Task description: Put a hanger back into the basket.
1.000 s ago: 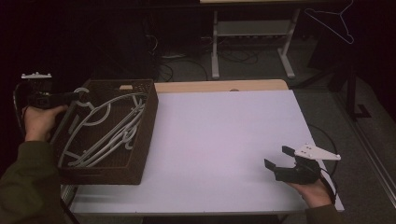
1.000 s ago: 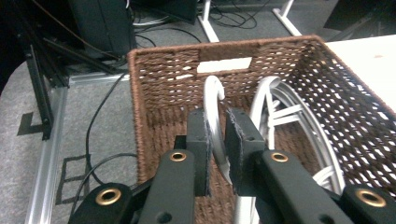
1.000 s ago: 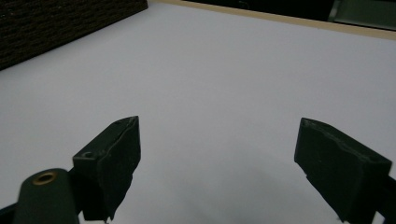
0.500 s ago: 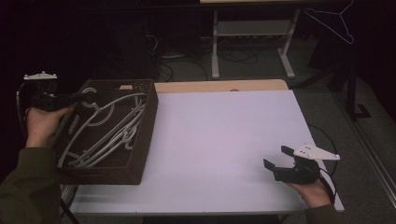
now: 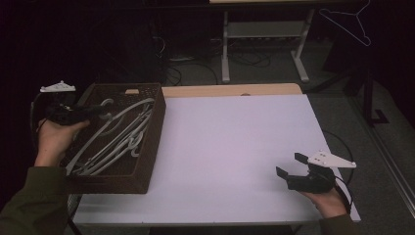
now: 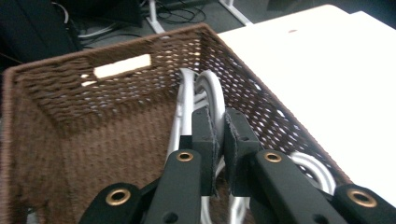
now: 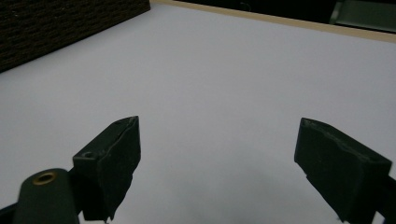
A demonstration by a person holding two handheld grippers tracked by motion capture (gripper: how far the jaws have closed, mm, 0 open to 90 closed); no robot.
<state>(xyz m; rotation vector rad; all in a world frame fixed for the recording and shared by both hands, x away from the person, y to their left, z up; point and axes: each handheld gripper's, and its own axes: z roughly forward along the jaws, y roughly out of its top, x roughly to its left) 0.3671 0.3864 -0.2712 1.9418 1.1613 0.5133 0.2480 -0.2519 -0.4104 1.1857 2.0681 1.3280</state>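
Note:
A dark brown wicker basket stands on the left end of the white table and holds several white plastic hangers. My left gripper reaches over the basket's left rim and is shut on the hook of one white hanger. In the left gripper view its jaws pinch that white hanger hook above the basket's floor. My right gripper rests low over the table's near right corner, open with nothing between its fingers, as the right gripper view confirms.
Bare white tabletop stretches from the basket's side wall to my right gripper. Behind the table stand a metal frame and floor cables. A thin wire hanger hangs at the back right.
My left hand has moved to the right, carrying the gripped hanger hook farther over the basket. The right hand has not moved.

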